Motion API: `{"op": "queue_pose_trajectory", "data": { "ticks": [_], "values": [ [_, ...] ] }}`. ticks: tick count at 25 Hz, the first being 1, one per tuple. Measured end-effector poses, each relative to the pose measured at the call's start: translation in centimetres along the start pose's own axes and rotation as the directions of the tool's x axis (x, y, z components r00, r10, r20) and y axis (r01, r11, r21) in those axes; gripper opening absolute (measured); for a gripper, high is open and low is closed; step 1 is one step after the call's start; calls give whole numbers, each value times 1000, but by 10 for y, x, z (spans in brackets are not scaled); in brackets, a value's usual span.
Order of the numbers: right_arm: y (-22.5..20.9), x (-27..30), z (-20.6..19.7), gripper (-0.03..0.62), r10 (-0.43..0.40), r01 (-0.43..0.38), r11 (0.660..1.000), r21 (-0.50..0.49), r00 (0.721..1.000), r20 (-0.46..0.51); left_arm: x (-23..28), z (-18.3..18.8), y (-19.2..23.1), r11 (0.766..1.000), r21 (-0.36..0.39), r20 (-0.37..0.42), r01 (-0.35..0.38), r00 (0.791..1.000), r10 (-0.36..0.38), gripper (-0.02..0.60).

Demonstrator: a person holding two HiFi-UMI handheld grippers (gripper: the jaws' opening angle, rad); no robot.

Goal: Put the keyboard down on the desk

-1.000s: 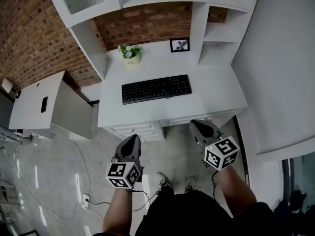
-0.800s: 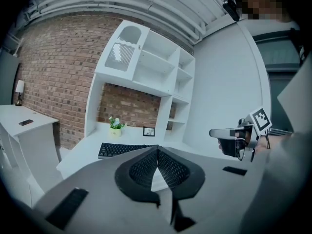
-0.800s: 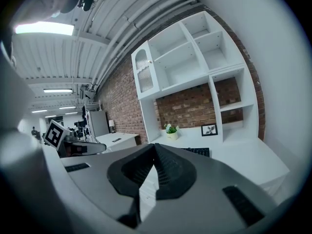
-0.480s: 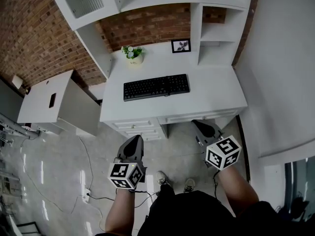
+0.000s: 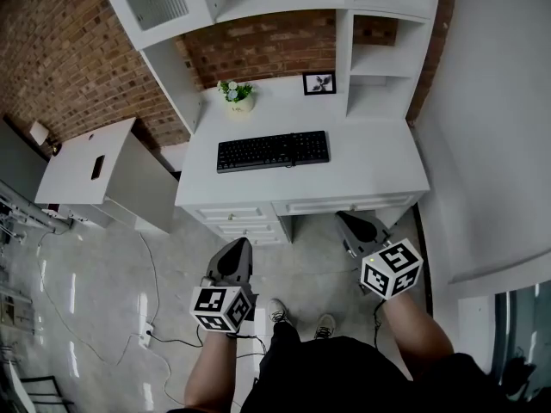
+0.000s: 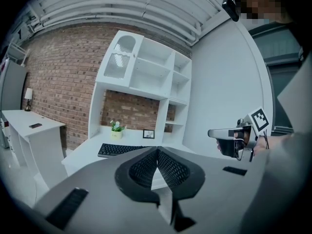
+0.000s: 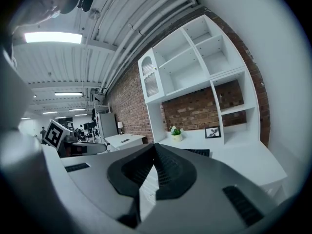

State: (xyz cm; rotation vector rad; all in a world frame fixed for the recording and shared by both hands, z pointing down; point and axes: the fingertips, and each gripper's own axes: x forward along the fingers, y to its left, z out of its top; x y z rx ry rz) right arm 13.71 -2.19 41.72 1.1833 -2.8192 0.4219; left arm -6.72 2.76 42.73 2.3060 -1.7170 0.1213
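Head view is showing the keyboard (image 5: 273, 151) already lying flat on the table (image 5: 379, 166) while you are standing back, holding the left gripper (image 5: 238, 243) and right gripper (image 5: 347, 219) over the floor (image 5: 103, 299), fingers (image 6: 144, 169) pressed together on nothing, so the placing is looking done and nothing is needing gripping next.

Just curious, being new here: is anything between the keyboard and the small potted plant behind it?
Nothing: between keyboard and potted plant the head view shows only bare white desk.
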Motion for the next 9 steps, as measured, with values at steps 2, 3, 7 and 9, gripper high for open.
{"op": "queue_pose_trajectory", "data": {
  "ticks": [2, 3, 7, 9],
  "values": [
    [1, -3, 0, 17, 5, -5, 1000, 0, 1000, 2, -2, -2, -3, 1000, -1, 1, -2, 1000, 2, 20],
    [2, -5, -1, 17, 8, -8, 1000, 0, 1000, 2, -3, -2, -5, 1000, -1, 2, -3, 1000, 3, 20],
    [5, -13, -2, 17, 13, -13, 1000, -2, 1000, 3, -8, -5, -12, 1000, -6, 3, -1, 1000, 1, 20],
    [6, -17, -3, 17, 13, -13, 1000, -3, 1000, 3, -10, -5, -14, 1000, -10, 3, -3, 1000, 3, 20]
  ]
}}
